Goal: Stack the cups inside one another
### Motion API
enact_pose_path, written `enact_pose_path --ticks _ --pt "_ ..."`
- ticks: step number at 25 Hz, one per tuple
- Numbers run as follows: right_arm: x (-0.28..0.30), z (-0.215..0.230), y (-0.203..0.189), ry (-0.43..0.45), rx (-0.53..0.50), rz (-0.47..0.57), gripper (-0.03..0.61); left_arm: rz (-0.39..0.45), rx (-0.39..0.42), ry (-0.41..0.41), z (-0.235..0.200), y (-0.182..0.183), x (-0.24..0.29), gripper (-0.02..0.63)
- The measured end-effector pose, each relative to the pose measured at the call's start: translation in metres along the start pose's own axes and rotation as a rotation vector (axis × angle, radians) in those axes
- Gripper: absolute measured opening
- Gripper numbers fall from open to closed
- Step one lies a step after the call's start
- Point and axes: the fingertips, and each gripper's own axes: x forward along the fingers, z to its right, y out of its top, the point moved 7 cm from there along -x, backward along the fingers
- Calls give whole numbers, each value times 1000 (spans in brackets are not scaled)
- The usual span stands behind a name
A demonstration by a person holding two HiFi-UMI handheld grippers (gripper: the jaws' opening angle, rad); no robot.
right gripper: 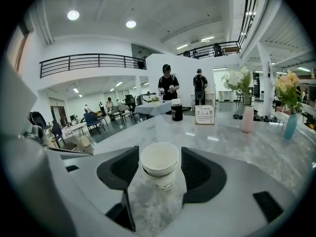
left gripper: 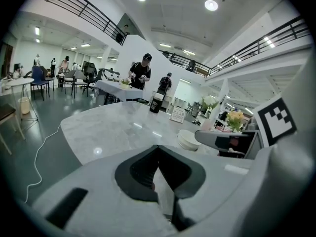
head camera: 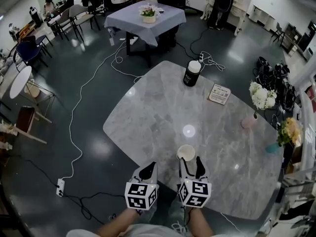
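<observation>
Two white paper cups (head camera: 186,152) stand nested, one inside the other, on the grey marble table (head camera: 158,112) near its front edge. In the right gripper view the stacked cups (right gripper: 159,164) stand upright between the jaws of my right gripper (right gripper: 159,152). The dark pads (right gripper: 200,174) stand a little clear of the cups on both sides, so the gripper is open. In the head view my right gripper (head camera: 190,163) sits just behind the cups. My left gripper (head camera: 148,171) rests beside it to the left, its jaws (left gripper: 158,149) closed together on nothing. The cups (left gripper: 189,138) lie to its right.
A black cup with a white lid (head camera: 191,73) and a small card sign (head camera: 219,94) stand at the table's far side. A pink vase with white flowers (head camera: 249,121) and a teal vase (head camera: 272,147) stand at the right edge. A white cable and power strip (head camera: 60,186) lie on the floor at the left.
</observation>
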Motion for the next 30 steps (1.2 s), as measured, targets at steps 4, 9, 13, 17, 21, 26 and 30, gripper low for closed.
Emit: enact_pose_path --ticks 4,9,13,17,21,26,30 --pt "-13 5 9 0 14 46 264 14 -2 -9 4 3 -3 2" --pt "-31 13 23 -54 -15 93 103 42 2 -40 16 14 -4 2" --pt "-47 22 33 -82 -15 115 28 65 23 -81 31 26 -4 2" --pt "-65 31 36 -120 -23 112 11 84 42 -125 43 33 -6 2" --pt "-84 42 33 -186 -7 123 11 94 82 -190 58 37 -8 2" --pt "-115 57 19 -290 38 136 11 81 155 -300 87 37 -6 2" --pt "-146 71 7 -348 65 126 11 53 178 -370 118 30 -3 2"
